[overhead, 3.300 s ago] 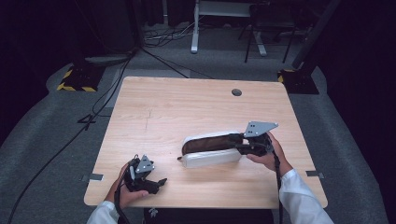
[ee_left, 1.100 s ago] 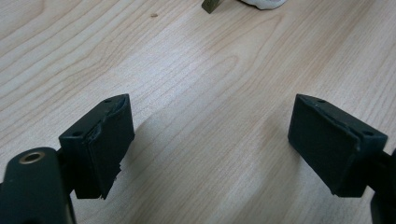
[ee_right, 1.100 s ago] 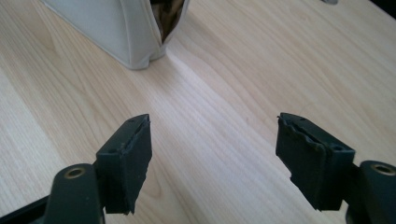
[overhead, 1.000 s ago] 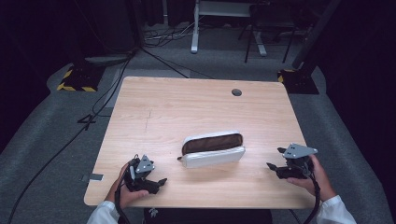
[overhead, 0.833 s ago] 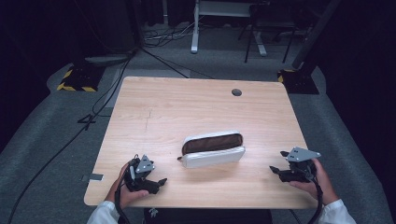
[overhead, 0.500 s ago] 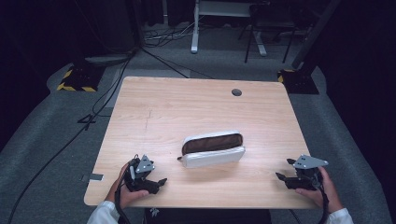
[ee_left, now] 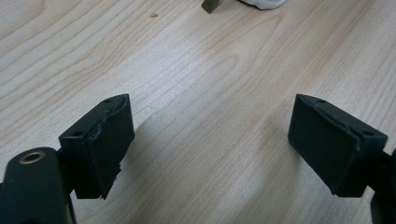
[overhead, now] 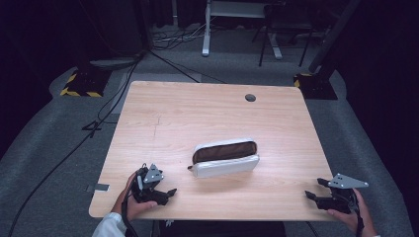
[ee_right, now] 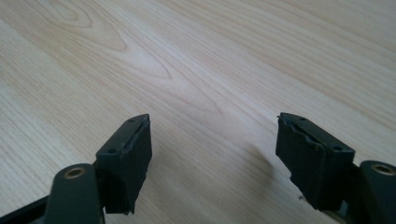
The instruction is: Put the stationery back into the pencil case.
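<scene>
A white pouch (overhead: pixel 226 159) with a brown lining lies unzipped near the middle of the wooden table (overhead: pixel 212 118), its opening facing up. My left gripper (overhead: pixel 169 193) rests open at the front left corner, pointing right toward the pouch; in the left gripper view (ee_left: pixel 210 149) only bare wood lies between its jaws, and the pouch's zip pull (ee_left: pixel 211 4) and white edge (ee_left: pixel 262 3) peek in at the top. My right gripper (overhead: pixel 312 189) sits open at the front right corner, well clear of the pouch; in the right gripper view (ee_right: pixel 212 156) nothing is between the jaws.
A round cable hole (overhead: pixel 250 98) sits near the table's far edge. Beyond the table are grey floor, cables (overhead: pixel 116 98), a yellow-black striped base (overhead: pixel 79 85) and desk legs (overhead: pixel 207 29).
My right gripper has let go of the pouch and drawn back right and toward the front right corner. The pouch and left gripper have stayed put.
</scene>
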Demonstrator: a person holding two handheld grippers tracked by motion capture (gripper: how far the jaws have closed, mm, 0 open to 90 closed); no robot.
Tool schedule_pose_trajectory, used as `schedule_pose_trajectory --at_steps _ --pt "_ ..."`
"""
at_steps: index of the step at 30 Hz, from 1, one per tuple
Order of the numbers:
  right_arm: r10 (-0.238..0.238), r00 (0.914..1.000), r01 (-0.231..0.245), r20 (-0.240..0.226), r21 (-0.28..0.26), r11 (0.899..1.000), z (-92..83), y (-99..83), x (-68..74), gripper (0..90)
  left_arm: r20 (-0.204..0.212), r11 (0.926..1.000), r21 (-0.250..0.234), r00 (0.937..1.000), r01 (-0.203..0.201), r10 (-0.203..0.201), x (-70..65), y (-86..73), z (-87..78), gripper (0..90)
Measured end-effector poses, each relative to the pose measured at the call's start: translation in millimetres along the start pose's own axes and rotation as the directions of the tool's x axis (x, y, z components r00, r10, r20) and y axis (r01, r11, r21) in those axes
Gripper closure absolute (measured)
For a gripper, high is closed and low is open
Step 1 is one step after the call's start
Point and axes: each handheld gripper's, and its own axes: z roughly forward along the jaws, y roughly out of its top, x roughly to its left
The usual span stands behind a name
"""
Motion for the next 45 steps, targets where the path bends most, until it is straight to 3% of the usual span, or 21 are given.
schedule_pose_trajectory --at_steps 9,45 --pt "0.073 0.9972 -0.074 -0.019 -0.042 0.996 -1.1 -13.6 -8.4 26.5 -0.002 1.0000 0.000 1.0000 -0.003 0.003 0.1 0.0 -0.1 14.8" --pt "0.103 0.9946 -0.102 0.011 -0.073 0.992 -0.2 -16.3 -7.4 27.3 -0.006 1.0000 0.000 0.9999 0.010 -0.010 1.5 1.8 1.8 14.6"
